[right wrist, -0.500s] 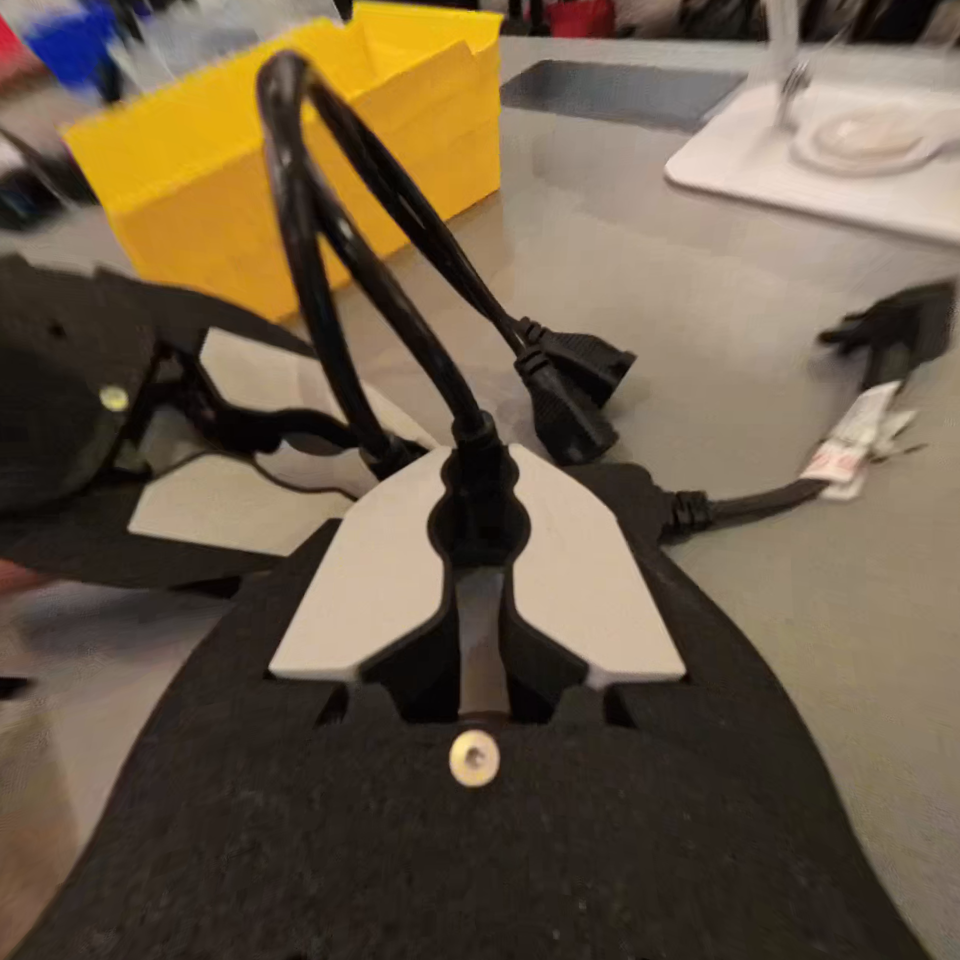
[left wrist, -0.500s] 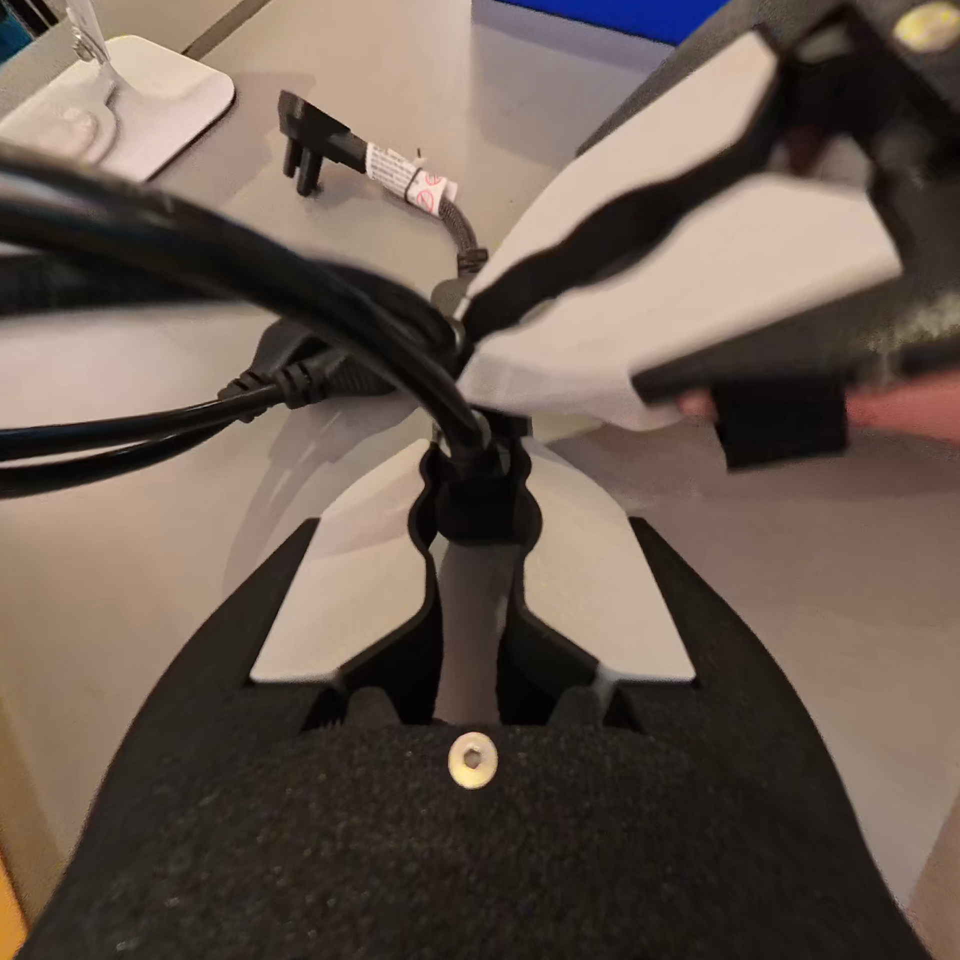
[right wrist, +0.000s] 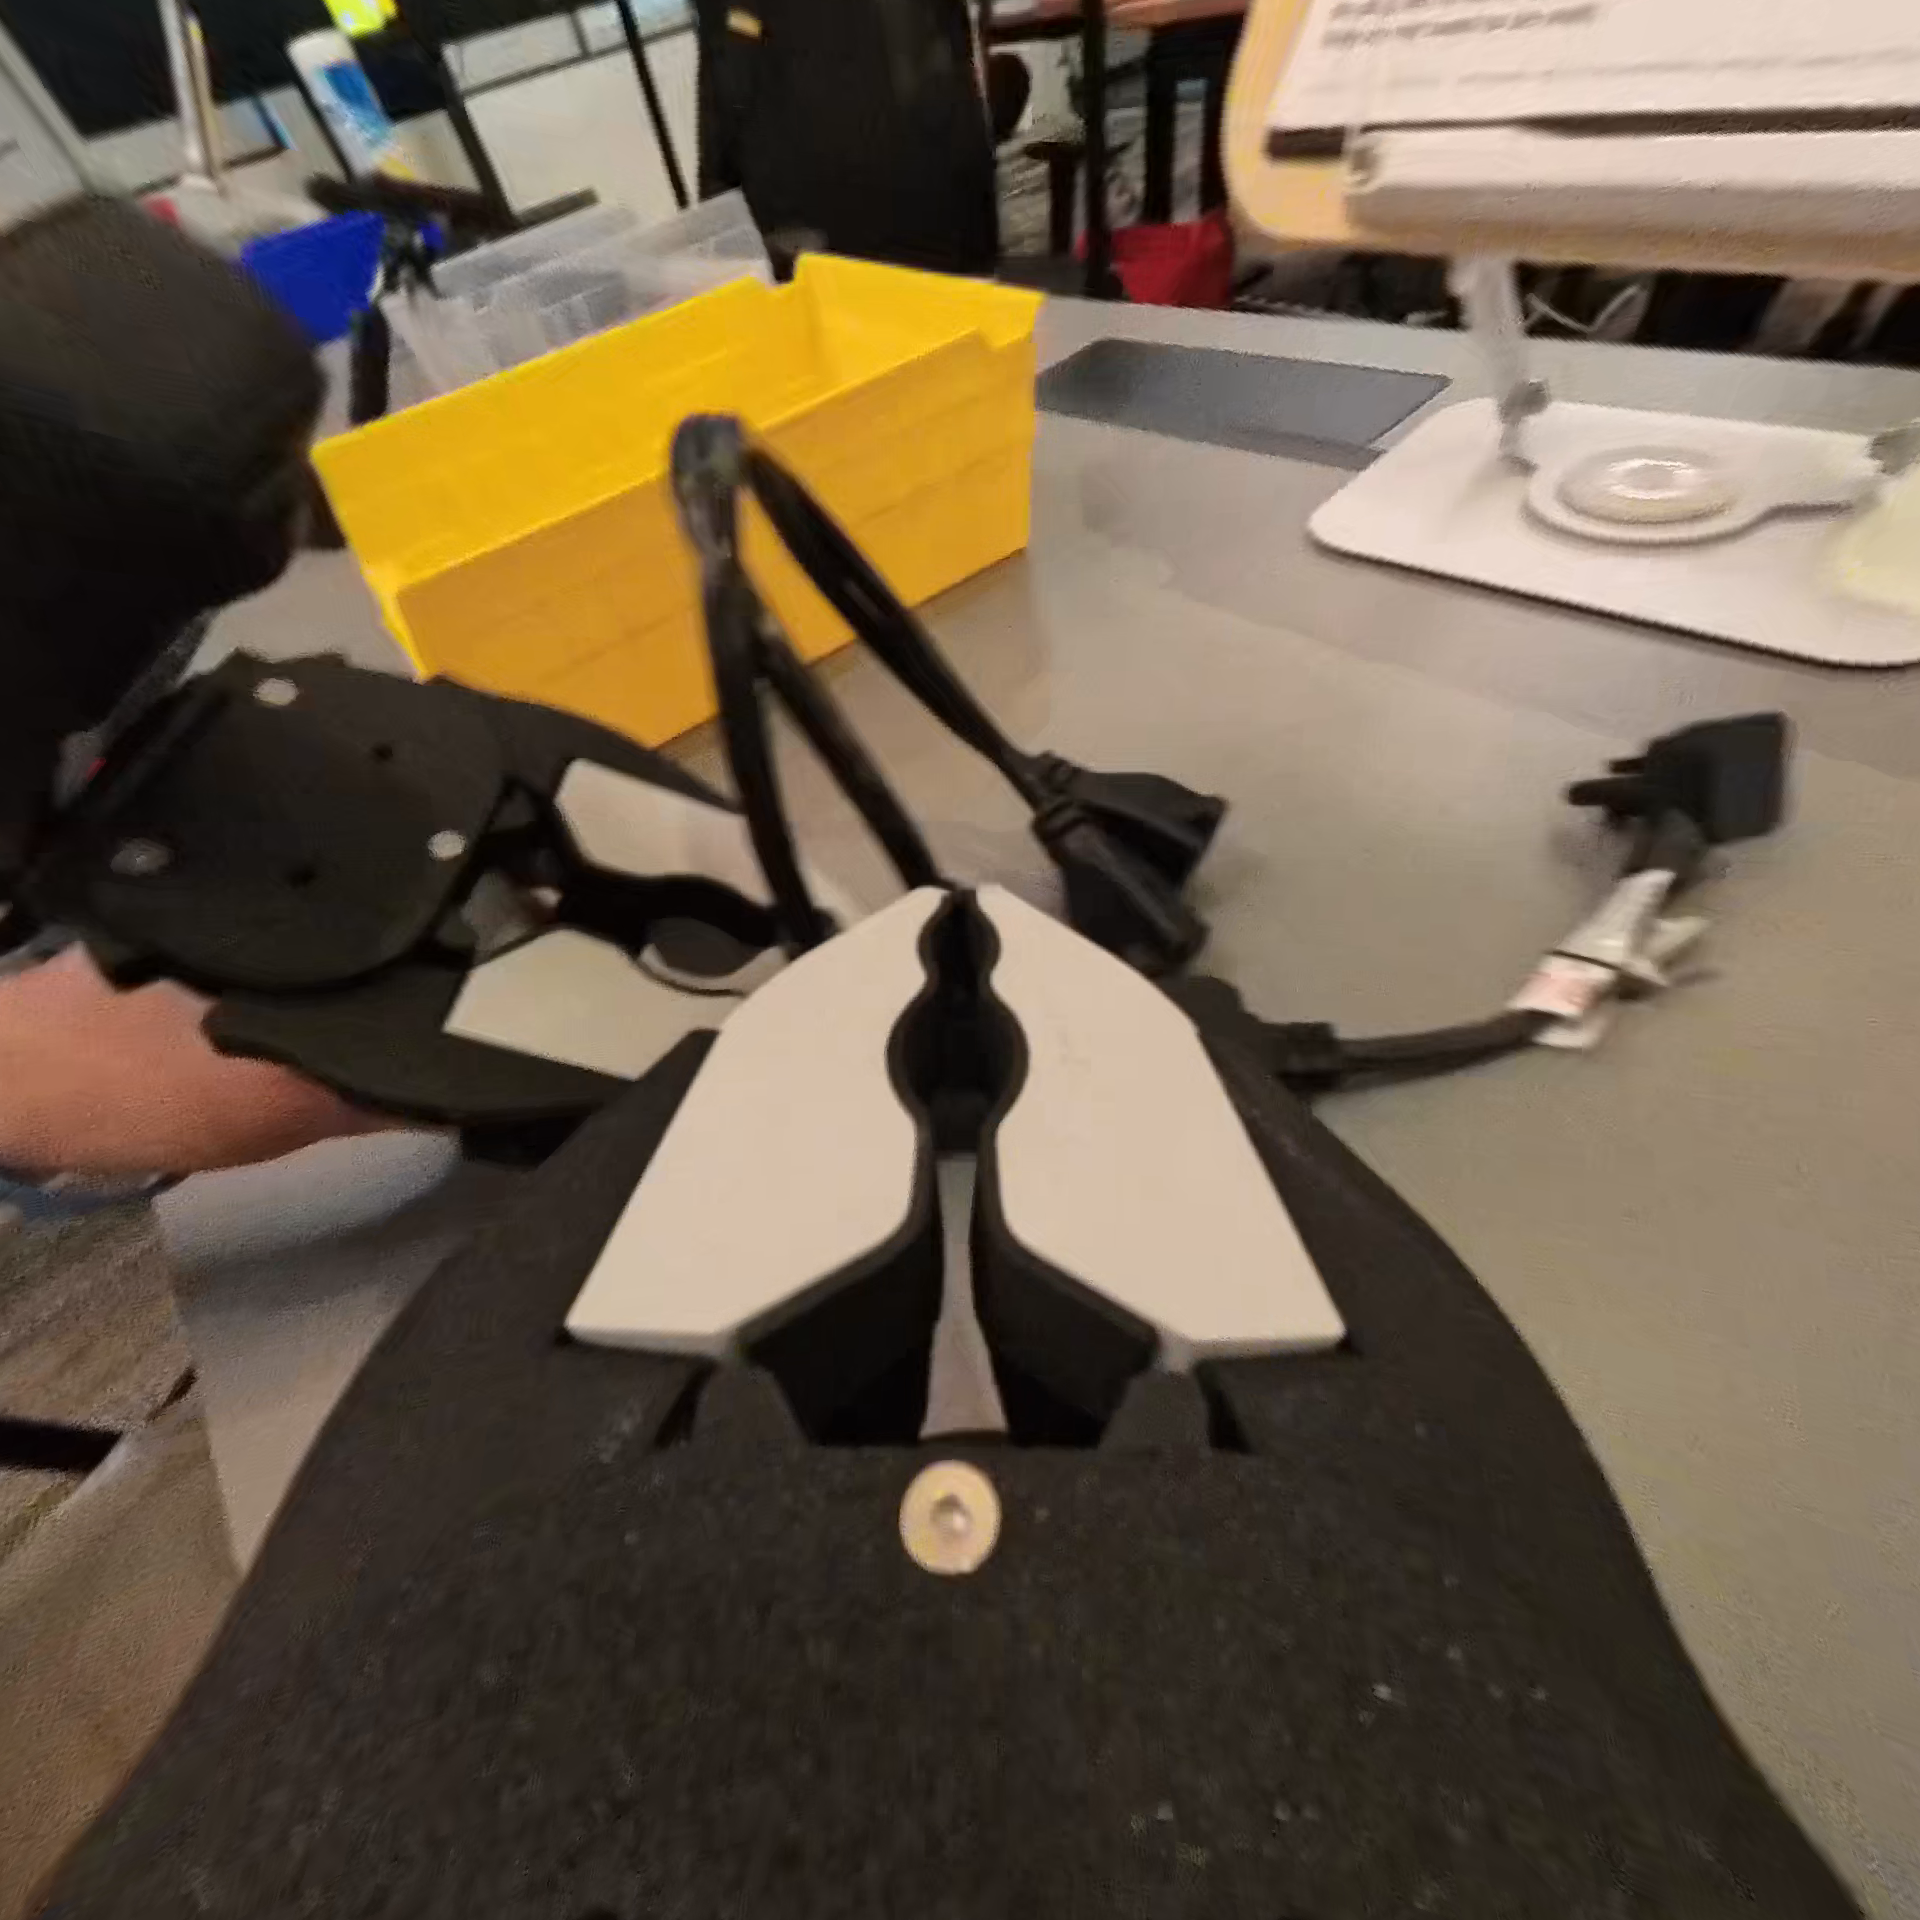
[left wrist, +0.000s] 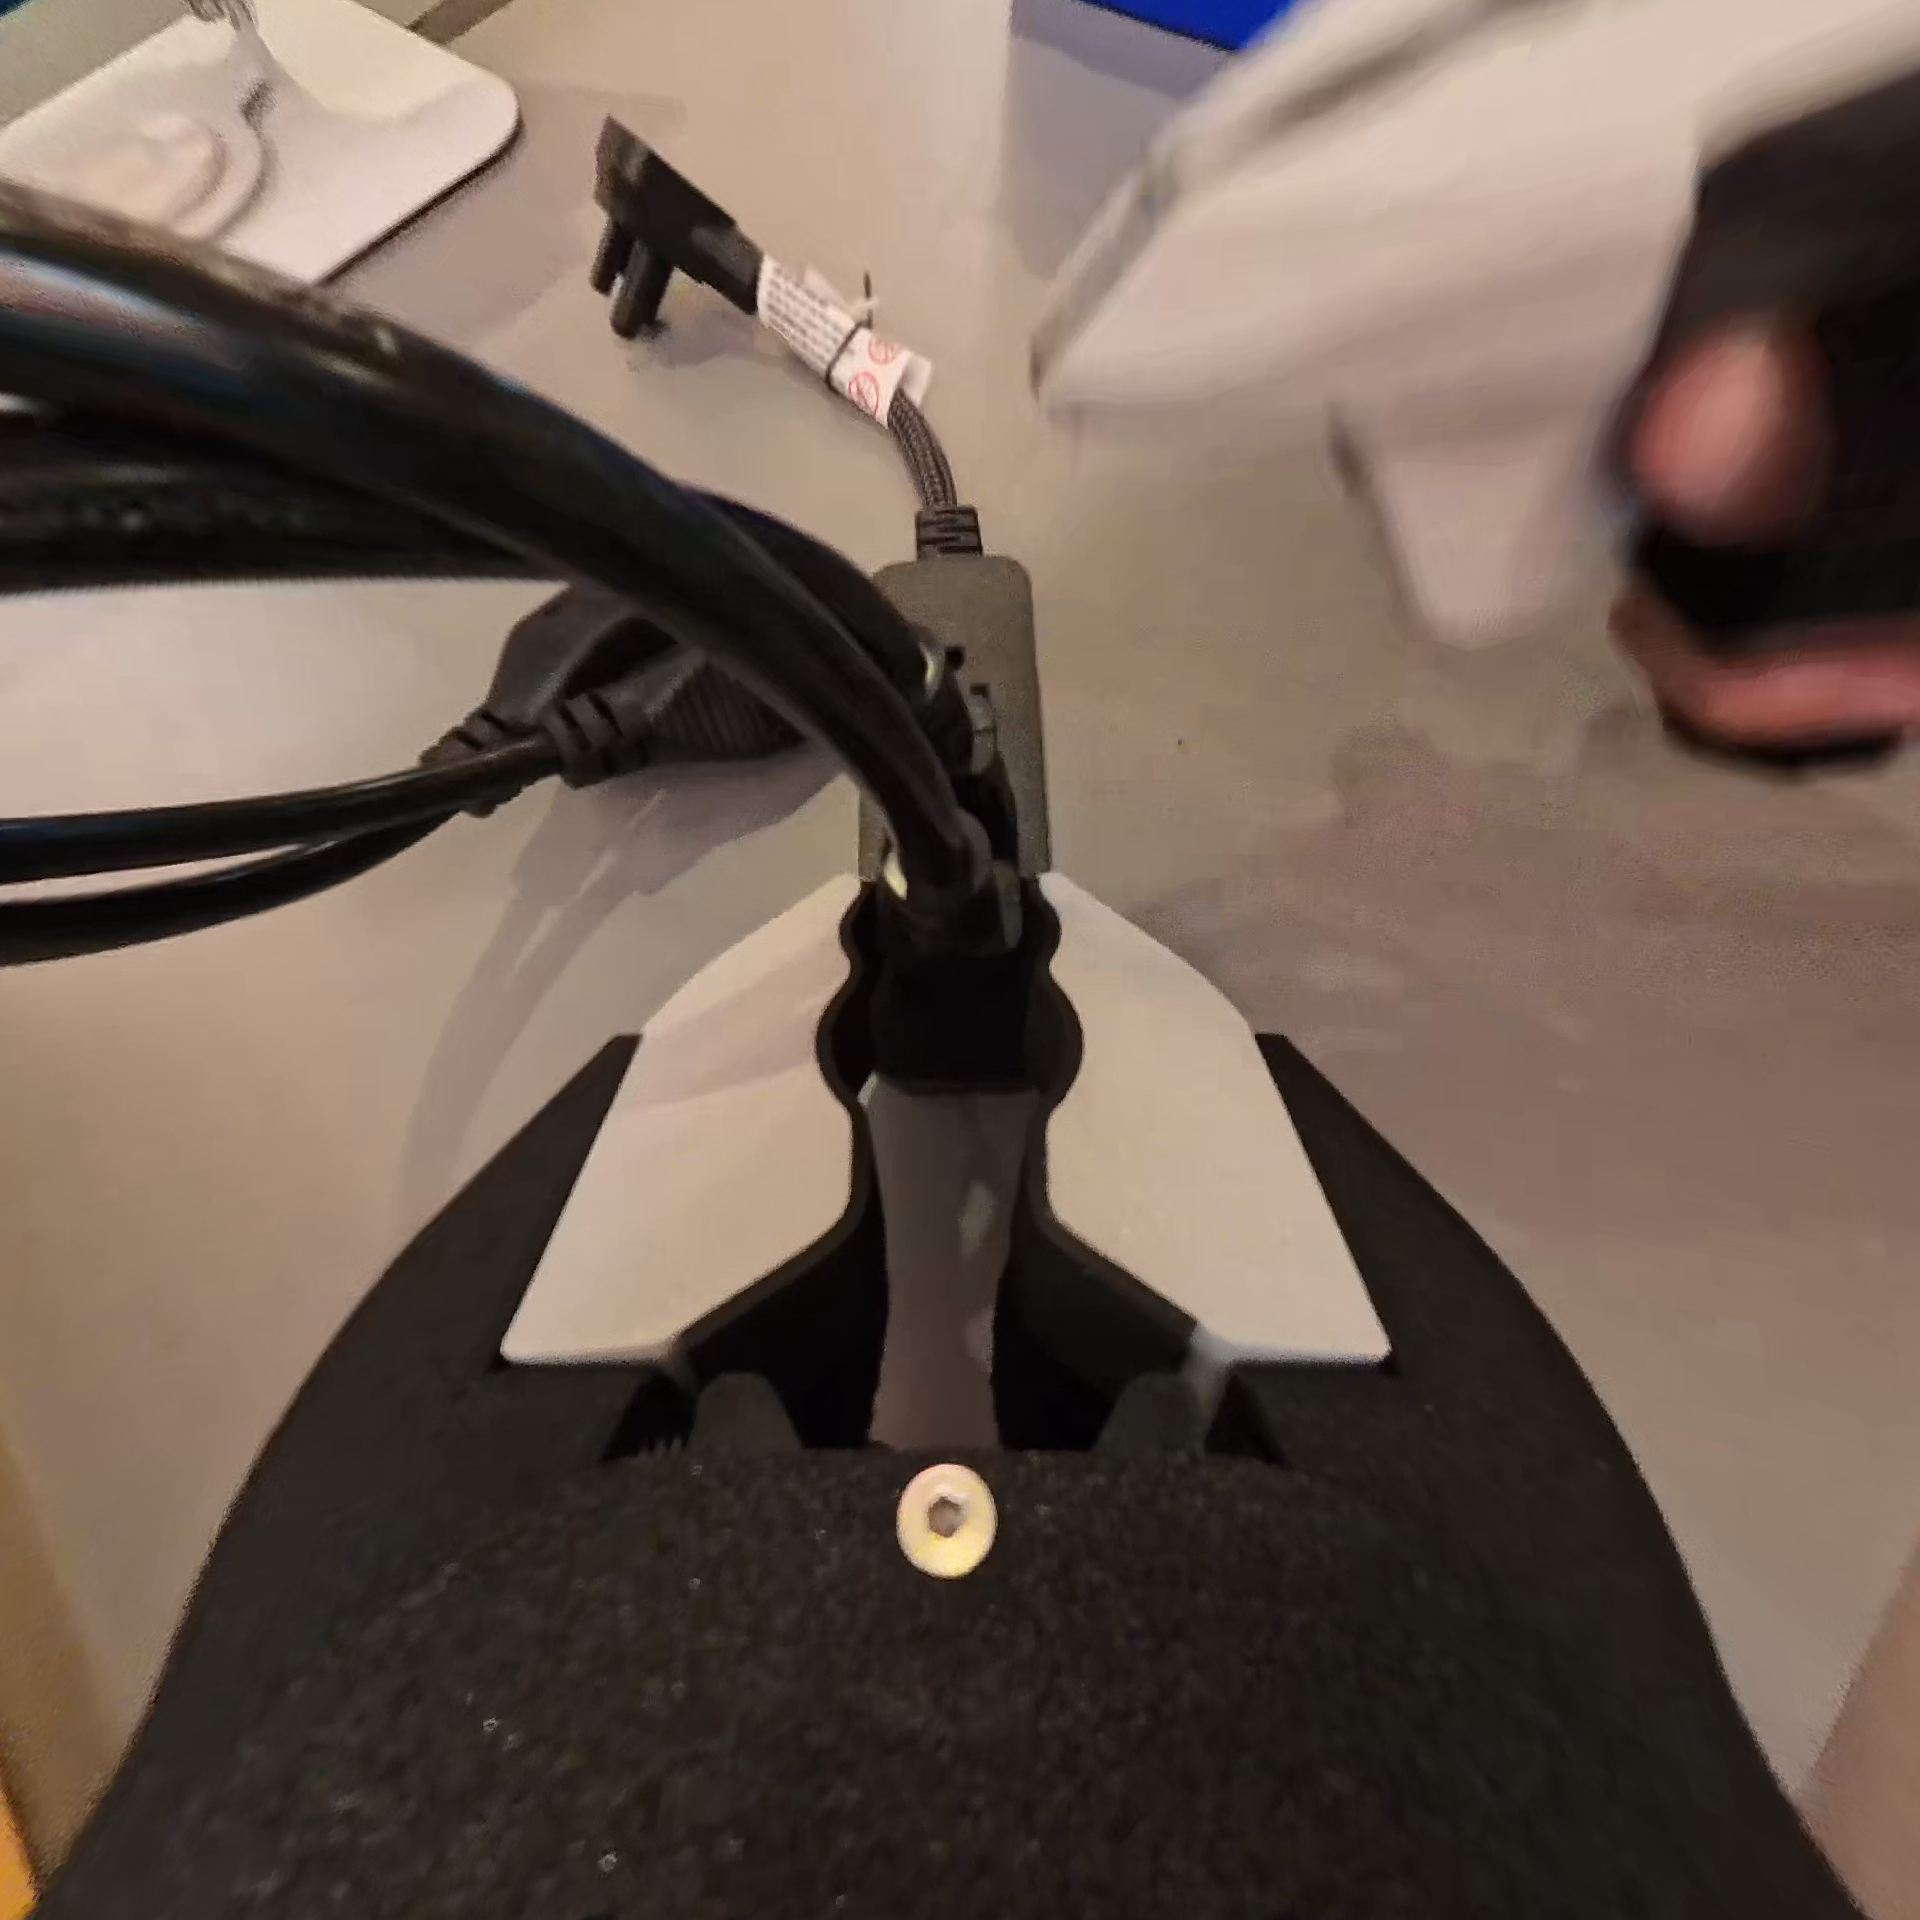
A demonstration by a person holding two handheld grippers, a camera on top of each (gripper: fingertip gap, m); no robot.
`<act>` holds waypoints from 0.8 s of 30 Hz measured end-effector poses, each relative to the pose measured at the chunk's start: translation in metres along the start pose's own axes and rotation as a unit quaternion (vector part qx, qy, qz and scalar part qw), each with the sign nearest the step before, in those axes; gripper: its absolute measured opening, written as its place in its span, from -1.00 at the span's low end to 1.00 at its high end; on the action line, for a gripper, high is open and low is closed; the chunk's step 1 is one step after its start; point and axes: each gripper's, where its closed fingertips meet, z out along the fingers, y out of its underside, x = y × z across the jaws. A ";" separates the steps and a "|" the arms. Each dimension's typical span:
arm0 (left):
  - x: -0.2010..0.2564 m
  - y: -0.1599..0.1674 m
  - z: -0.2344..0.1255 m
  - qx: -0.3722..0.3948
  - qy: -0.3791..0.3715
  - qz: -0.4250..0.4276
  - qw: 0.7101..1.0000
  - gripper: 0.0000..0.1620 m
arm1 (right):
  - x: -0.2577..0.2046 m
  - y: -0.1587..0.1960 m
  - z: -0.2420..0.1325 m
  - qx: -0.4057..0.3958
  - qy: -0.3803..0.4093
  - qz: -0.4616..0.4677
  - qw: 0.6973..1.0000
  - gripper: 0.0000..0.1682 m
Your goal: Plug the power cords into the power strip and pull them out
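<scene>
In the left wrist view my left gripper (left wrist: 951,935) is shut on a black cord plug (left wrist: 951,997) at the near end of the dark power strip (left wrist: 987,675). A second black cord (left wrist: 582,499) ends on the strip just beyond. The strip's braided lead runs to its own plug (left wrist: 665,239). My right gripper (left wrist: 1403,291) is blurred, raised at the upper right, away from the strip. In the right wrist view my right gripper (right wrist: 961,904) is shut with nothing between its fingers. The cords (right wrist: 831,623) loop up ahead of it, and my left gripper (right wrist: 790,925) is at the left.
Two loose cord sockets (right wrist: 1132,842) lie on the grey table (right wrist: 1558,1351), also in the left wrist view (left wrist: 644,707). A yellow bin (right wrist: 727,520) stands behind the cords. A white stand base (right wrist: 1621,540) and a dark mat (right wrist: 1236,400) are at the back right. My right fingertips sit around 7 cm from my left ones.
My right gripper has let go of the cord plug it held, closed further, and lifted up and away from the strip. My left gripper keeps its hold on its plug.
</scene>
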 end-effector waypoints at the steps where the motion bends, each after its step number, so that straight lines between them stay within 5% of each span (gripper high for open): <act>1: 0.000 0.000 0.000 -0.003 -0.003 0.003 1.000 -0.68 | 0.021 -0.008 -0.005 0.007 0.028 -0.002 1.000 -1.00; 5: 0.000 0.000 0.000 -0.002 0.005 0.001 1.000 -0.68 | 0.021 -0.002 -0.011 -0.028 -0.031 0.016 0.999 -1.00; 10: 0.006 -0.001 0.000 0.003 0.018 0.000 1.000 -0.69 | 0.016 0.031 0.012 -0.101 0.001 -0.069 0.993 -0.66; 12: 0.005 -0.001 0.000 0.006 0.016 -0.001 1.000 -0.69 | 0.006 0.031 0.016 -0.094 -0.002 -0.100 0.991 -0.84; 19: 0.007 -0.001 -0.001 0.014 0.023 0.011 1.000 -0.69 | -0.007 0.023 0.016 -0.068 -0.019 -0.069 0.995 -0.62; 24: 0.008 -0.001 -0.001 0.013 0.014 0.023 1.000 -0.68 | -0.005 0.037 0.031 -0.083 0.002 -0.063 0.995 -0.81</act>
